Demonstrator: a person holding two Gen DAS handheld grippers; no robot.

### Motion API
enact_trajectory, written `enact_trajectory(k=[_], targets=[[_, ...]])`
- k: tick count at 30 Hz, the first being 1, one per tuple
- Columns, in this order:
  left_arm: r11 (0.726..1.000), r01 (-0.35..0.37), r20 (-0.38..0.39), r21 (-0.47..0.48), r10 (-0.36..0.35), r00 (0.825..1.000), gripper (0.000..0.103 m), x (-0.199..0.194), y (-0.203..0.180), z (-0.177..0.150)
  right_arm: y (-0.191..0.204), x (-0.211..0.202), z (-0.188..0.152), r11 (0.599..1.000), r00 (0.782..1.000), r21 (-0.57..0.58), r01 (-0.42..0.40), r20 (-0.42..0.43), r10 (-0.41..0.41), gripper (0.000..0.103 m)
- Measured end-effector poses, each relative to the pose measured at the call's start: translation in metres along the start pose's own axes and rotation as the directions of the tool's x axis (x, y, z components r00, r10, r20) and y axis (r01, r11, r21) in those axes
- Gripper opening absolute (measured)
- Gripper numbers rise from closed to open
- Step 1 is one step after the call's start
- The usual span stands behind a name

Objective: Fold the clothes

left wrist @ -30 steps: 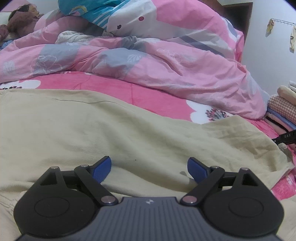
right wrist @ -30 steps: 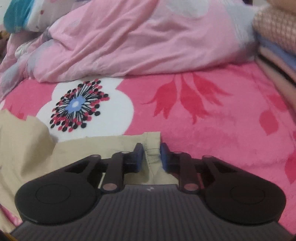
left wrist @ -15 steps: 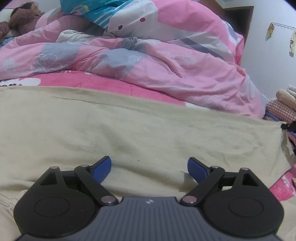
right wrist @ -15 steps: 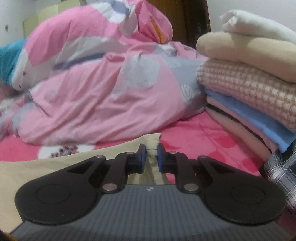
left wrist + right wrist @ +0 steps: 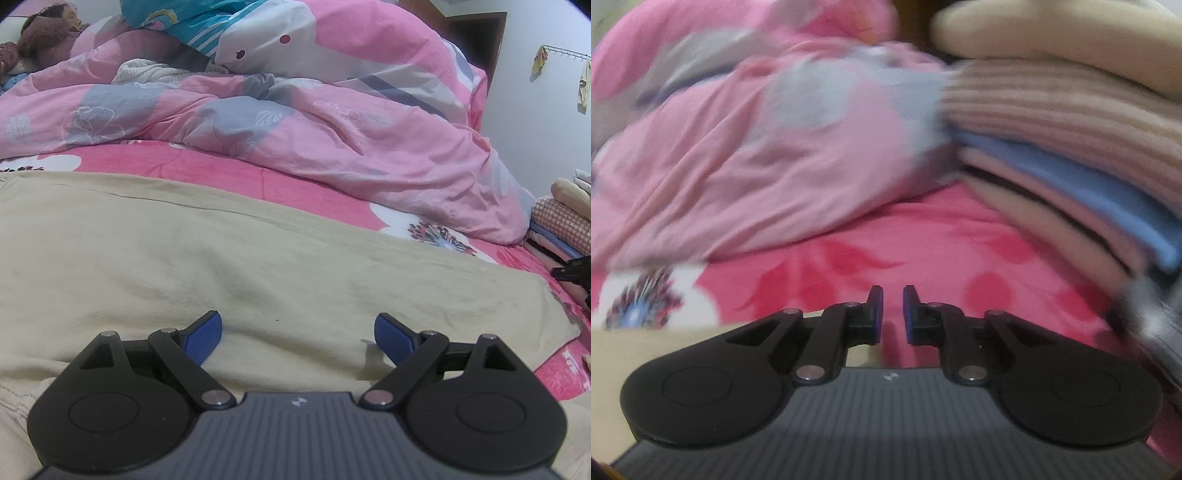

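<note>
Nearest you, your left gripper (image 5: 298, 332) is hovering low over the beige garment (image 5: 221, 266), jaws spread wide and pinching nothing. The garment is lying flat across the pink bed sheet (image 5: 207, 162), reaching right toward your right gripper (image 5: 890, 310) — its jaws are sitting slightly apart with nothing between them, the cloth edge lying just behind them. Farther off, the pink duvet (image 5: 314, 129) and the stack of folded clothes (image 5: 1071, 140) are crowding in. The right view is blurring — swinging fast risks knocking that stack or dragging the flat cloth into wrinkles
</note>
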State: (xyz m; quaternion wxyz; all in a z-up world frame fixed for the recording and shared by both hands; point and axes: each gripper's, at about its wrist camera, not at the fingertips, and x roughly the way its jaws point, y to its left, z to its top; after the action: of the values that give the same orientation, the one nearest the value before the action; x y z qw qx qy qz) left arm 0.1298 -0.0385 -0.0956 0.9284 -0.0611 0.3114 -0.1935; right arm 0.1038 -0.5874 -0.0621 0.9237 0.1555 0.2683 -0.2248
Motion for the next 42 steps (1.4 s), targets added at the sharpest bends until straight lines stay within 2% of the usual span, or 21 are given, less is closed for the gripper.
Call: enact_trajectory(k=[4, 6, 8, 12, 13, 15, 17, 21, 25, 30, 32, 35, 39, 42], targets=[[1.0, 0.001, 0.0, 0.0, -0.001, 1.0, 0.091, 0.0, 0.0, 0.0, -0.028, -0.029, -0.01, 0.991, 0.994, 0.108, -0.081, -0.062, 0.088, 0.015], [1.0, 0.001, -0.001, 0.0, -0.001, 1.0, 0.091, 0.0, 0.0, 0.0, -0.038, -0.046, -0.018, 0.981, 0.985, 0.144, -0.127, -0.102, 0.142, 0.032], [1.0, 0.001, -0.001, 0.001, -0.001, 1.0, 0.091, 0.0, 0.0, 0.0, -0.043, -0.058, -0.029, 0.971, 0.975, 0.183, -0.151, -0.137, 0.177, 0.037], [1.0, 0.002, -0.001, 0.0, -0.002, 1.0, 0.091, 0.0, 0.001, 0.0, -0.04, -0.061, -0.051, 0.958, 0.952, 0.219, -0.186, -0.2, 0.23, 0.038], [1.0, 0.002, -0.001, 0.001, -0.002, 1.0, 0.091, 0.0, 0.0, 0.0, -0.035, -0.061, -0.055, 0.961, 0.953, 0.203, -0.188, -0.198, 0.229, 0.036], [1.0, 0.001, -0.002, 0.002, -0.001, 1.0, 0.091, 0.0, 0.0, 0.0, -0.025, -0.064, -0.062, 0.971, 0.962, 0.157, -0.182, -0.179, 0.209, 0.021], [1.0, 0.0, -0.002, 0.004, 0.0, 1.0, 0.091, 0.0, 0.0, 0.0, -0.018, -0.069, -0.065, 0.981, 0.974, 0.108, -0.161, -0.146, 0.176, 0.017], [1.0, -0.004, -0.004, 0.008, 0.004, 1.0, 0.091, 0.0, -0.001, 0.0, -0.019, -0.078, -0.069, 0.986, 0.984, 0.092, -0.14, -0.101, 0.149, 0.017], [1.0, -0.008, -0.008, 0.014, 0.008, 1.0, 0.091, 0.0, -0.001, 0.001, -0.031, -0.068, -0.08, 0.984, 0.982, 0.116, -0.138, -0.115, 0.152, 0.017], [1.0, -0.012, -0.016, 0.018, 0.012, 1.0, 0.091, 0.001, -0.002, 0.002, -0.053, -0.08, -0.076, 0.958, 0.987, 0.264, -0.109, -0.086, 0.136, 0.021], [1.0, -0.01, -0.019, 0.015, 0.01, 1.0, 0.091, 0.0, -0.002, 0.003, -0.06, -0.091, -0.075, 0.96, 0.992, 0.271, -0.073, -0.077, 0.097, 0.022], [1.0, -0.003, -0.033, 0.0, 0.003, 0.999, 0.091, -0.002, 0.0, 0.008, -0.069, -0.116, -0.075, 0.963, 0.995, 0.261, -0.061, -0.062, 0.079, 0.023], [1.0, 0.003, -0.047, -0.022, -0.004, 0.999, 0.091, -0.008, 0.001, 0.014, -0.07, -0.152, -0.073, 0.972, 0.995, 0.224, -0.075, -0.042, 0.086, 0.023], [0.999, 0.01, -0.034, -0.044, -0.012, 0.999, 0.091, -0.024, 0.001, 0.02, -0.06, -0.174, -0.069, 0.973, 0.992, 0.2, -0.115, -0.029, 0.123, 0.023]])
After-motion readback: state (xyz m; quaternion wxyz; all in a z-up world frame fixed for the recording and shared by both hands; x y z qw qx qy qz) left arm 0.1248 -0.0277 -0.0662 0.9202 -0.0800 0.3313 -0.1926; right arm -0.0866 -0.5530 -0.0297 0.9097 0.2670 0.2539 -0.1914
